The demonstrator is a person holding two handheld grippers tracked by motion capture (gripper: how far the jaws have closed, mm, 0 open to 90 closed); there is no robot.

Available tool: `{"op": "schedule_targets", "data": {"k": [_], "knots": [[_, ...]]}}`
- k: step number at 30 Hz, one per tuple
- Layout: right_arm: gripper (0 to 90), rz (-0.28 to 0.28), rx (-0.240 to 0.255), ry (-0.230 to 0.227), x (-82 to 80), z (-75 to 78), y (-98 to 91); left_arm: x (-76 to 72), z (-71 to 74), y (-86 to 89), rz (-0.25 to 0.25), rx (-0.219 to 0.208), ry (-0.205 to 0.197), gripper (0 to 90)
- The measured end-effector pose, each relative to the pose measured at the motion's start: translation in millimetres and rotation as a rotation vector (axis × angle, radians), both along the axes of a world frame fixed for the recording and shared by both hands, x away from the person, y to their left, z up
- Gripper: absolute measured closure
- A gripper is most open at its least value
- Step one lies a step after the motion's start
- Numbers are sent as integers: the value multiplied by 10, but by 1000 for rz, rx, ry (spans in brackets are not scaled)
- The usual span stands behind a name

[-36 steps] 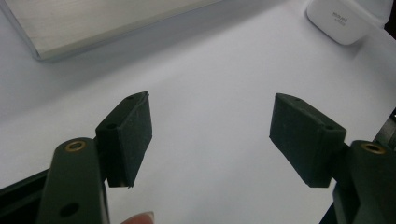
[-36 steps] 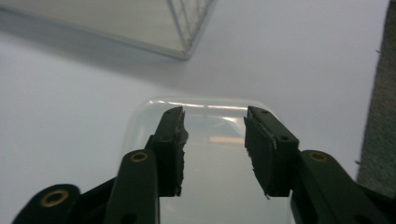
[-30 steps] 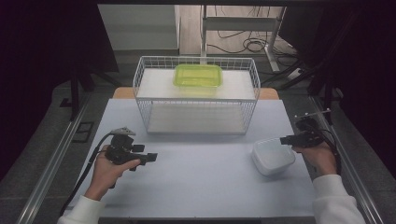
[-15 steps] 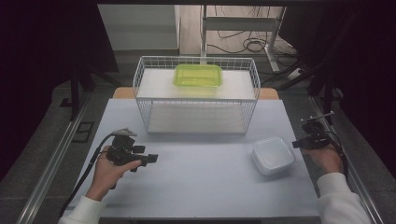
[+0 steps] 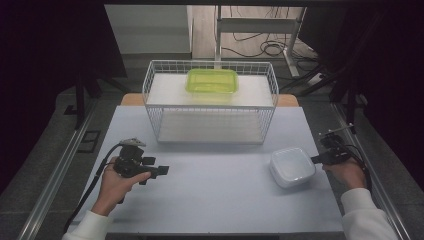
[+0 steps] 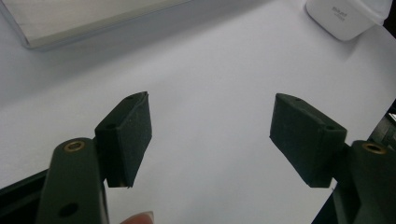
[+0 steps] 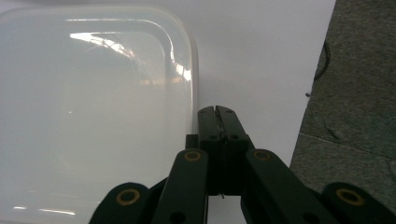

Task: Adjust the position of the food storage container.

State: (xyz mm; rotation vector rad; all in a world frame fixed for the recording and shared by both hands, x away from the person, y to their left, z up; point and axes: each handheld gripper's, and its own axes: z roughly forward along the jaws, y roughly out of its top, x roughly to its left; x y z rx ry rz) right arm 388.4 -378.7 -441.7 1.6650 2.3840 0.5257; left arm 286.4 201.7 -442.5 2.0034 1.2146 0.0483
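A wire basket [image 5: 210, 102] stands at the far middle of the surface [image 5: 215, 190], a lidded container [image 5: 212, 80] inside it on its upper level. Nearer, to the right, a second container [image 5: 292, 166] sits on the surface, the right hand-held gripper [image 5: 316, 160] just beside its right edge. The left hand-held gripper [image 5: 162, 170] is at near left, well apart.

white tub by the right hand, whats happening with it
A person works at a white table with a claw in each hand. The right claw is shut with nothing between its jaws, sitting just beside the white tub, which lies upside down on the table. The left claw is held open over bare table, holding nothing. Farther back, a green container sits in a white wire basket.
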Motion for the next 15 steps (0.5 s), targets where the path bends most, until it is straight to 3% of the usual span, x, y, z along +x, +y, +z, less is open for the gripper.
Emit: {"op": "schedule_targets", "data": {"k": [15], "knots": [[891,31,20,15,-185,-25,283,2,4,5,-1,-3,-1,288]]}}
